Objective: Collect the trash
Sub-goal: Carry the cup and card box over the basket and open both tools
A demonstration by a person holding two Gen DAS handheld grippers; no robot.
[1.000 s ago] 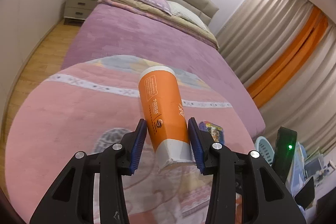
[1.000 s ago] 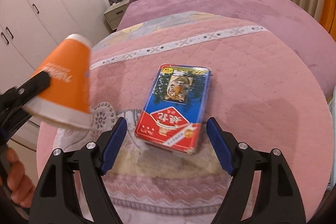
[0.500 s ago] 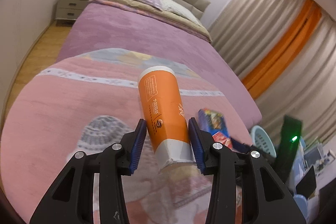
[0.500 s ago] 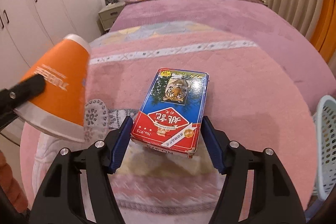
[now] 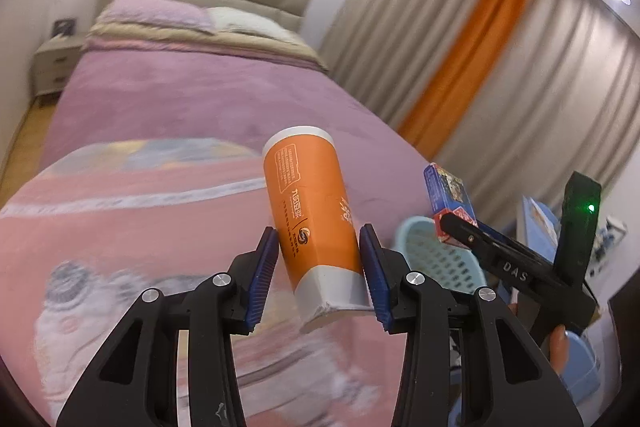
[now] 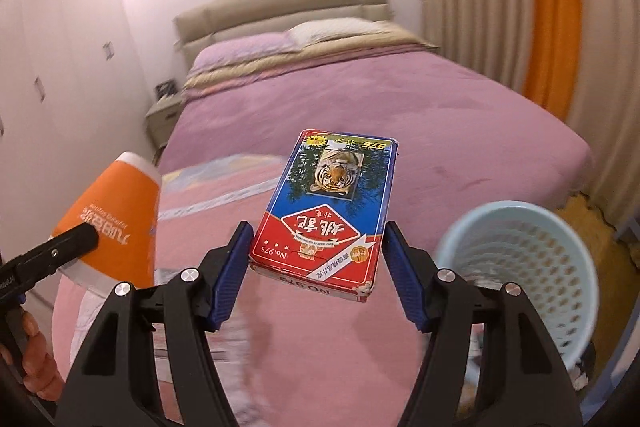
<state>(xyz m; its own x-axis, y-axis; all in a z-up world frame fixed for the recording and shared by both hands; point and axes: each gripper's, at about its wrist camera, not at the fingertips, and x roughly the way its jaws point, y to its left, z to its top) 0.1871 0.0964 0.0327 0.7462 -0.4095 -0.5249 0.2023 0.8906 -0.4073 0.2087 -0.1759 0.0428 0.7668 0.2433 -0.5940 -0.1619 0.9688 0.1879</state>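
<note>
Your left gripper (image 5: 320,263) is clamped on an orange paper cup (image 5: 312,215), its blue pads pressing the cup's lower half from either side. The cup's long axis runs forward along the fingers, the white-rimmed mouth pointing away from you toward the headboard and tipped slightly left, the crumpled grey base nearest the camera. It hangs in the air above the pink quilt (image 5: 120,227) at the foot of the bed.

Your right gripper (image 6: 316,267) grips a blue-and-red card box (image 6: 332,203) printed with a tiger, the pads closed against its two long edges near the red end. The box lies roughly flat, face up, long axis pointing forward toward the pillows, lifted clear of the quilt. In the left wrist view the same box appears edge-on at the right, just above the basket.

A pale blue perforated waste basket (image 6: 520,267) stands beside the bed, to the right of the box, its mouth open upward. Its inside shows mostly bare mesh wall; whether anything lies at the bottom cannot be told.
</note>
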